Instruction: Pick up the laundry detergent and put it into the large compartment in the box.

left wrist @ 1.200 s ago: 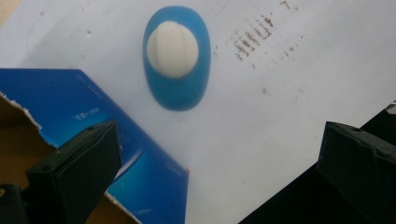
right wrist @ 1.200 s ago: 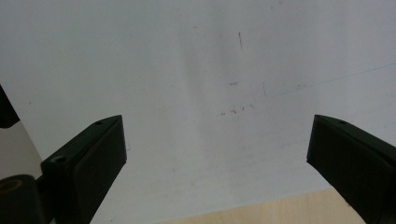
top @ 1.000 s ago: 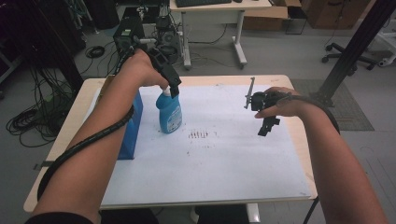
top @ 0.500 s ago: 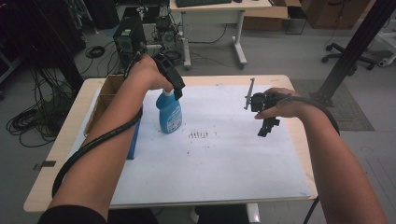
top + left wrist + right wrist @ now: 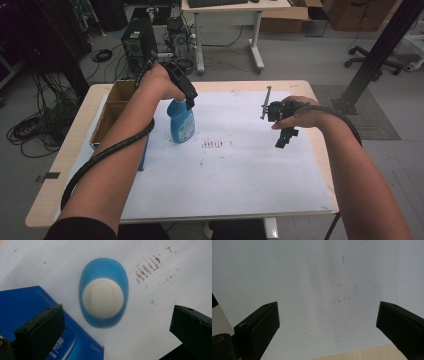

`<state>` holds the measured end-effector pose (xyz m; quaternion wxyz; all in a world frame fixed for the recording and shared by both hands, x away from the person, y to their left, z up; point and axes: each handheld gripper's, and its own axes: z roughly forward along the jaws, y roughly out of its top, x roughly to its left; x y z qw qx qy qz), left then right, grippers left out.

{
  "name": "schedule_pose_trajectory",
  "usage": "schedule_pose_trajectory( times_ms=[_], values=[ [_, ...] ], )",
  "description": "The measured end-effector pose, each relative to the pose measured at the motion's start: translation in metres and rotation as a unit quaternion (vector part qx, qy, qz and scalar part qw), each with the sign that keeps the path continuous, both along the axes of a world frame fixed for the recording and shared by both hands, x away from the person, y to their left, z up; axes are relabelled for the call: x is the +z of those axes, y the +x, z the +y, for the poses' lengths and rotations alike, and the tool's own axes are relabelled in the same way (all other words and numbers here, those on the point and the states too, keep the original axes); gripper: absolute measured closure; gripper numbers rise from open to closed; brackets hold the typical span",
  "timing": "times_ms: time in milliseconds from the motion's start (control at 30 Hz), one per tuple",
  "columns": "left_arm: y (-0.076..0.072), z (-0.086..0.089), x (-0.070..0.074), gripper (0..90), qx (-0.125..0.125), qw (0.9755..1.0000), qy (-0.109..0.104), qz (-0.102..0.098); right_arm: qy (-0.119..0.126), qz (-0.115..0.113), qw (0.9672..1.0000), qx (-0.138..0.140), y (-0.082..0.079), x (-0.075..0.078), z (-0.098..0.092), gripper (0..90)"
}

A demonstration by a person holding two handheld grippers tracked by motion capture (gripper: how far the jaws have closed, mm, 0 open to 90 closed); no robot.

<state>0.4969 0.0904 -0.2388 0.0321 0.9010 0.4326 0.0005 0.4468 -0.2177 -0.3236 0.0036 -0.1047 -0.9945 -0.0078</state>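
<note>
Left gripper [image 5: 187,97]: held above the blue bottle [image 5: 181,120], pointing down at it. In the left gripper view its jaws stand wide apart, nothing between them; the bottle [image 5: 103,302] sits below with its white cap [image 5: 103,298] facing the camera, and the jaws do not touch it. Left forearm reaches forward from the bottom of the high view, cable looping along it.

Right gripper [image 5: 283,137]: held over the right half of the table, angled down, wrist bent inward. Right gripper view shows its jaws spread wide and empty over the white sheet [image 5: 312,277].

Bottle stands upright on the white sheet [image 5: 225,170], left of centre. Just beside it, a blue box [image 5: 22,305]; in the high view an open cardboard box [image 5: 112,107] sits at the table's left edge. Brown smudge marks [image 5: 214,145] lie on the sheet right of the bottle.

Surface: wooden table [image 5: 320,165] covered largely by the sheet. Room: grey floor, computer tower [image 5: 137,42], cable bundles [image 5: 25,132] at left, a second desk [image 5: 230,7] behind, office chair [image 5: 372,57] far right.
</note>
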Motion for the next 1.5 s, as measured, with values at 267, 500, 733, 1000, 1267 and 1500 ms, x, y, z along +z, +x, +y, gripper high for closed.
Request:
schedule_pose_trajectory(
  times_ms=[267,500,733,1000,1267,1500],
  values=[
    [0.006,0.002,-0.013,0.2,0.004,1.0,0.002,0.003,-0.002,0.005,1.0,-0.003,0.001,-0.005,0.002,4.8],
    [0.009,0.001,-0.023,0.2,0.007,1.0,0.001,0.005,-0.002,0.004,1.0,0.003,0.001,-0.005,0.004,4.8],
    [0.01,-0.002,-0.034,0.2,0.006,1.0,0.003,0.007,-0.005,0.004,1.0,0.001,0.0,-0.004,0.004,4.8],
    [0.01,-0.004,-0.04,0.2,0.008,0.9999,0.008,0.003,-0.005,0.005,1.0,0.001,0.0,-0.004,0.004,4.9],
    [0.012,-0.004,-0.046,0.2,0.01,0.9998,0.014,-0.003,-0.005,0.006,1.0,-0.001,0.0,-0.007,0.004,4.9],
    [0.012,-0.004,-0.05,0.4,0.011,0.9997,0.022,-0.004,-0.005,0.007,1.0,-0.001,0.001,-0.008,0.004,4.9]
  ],
)
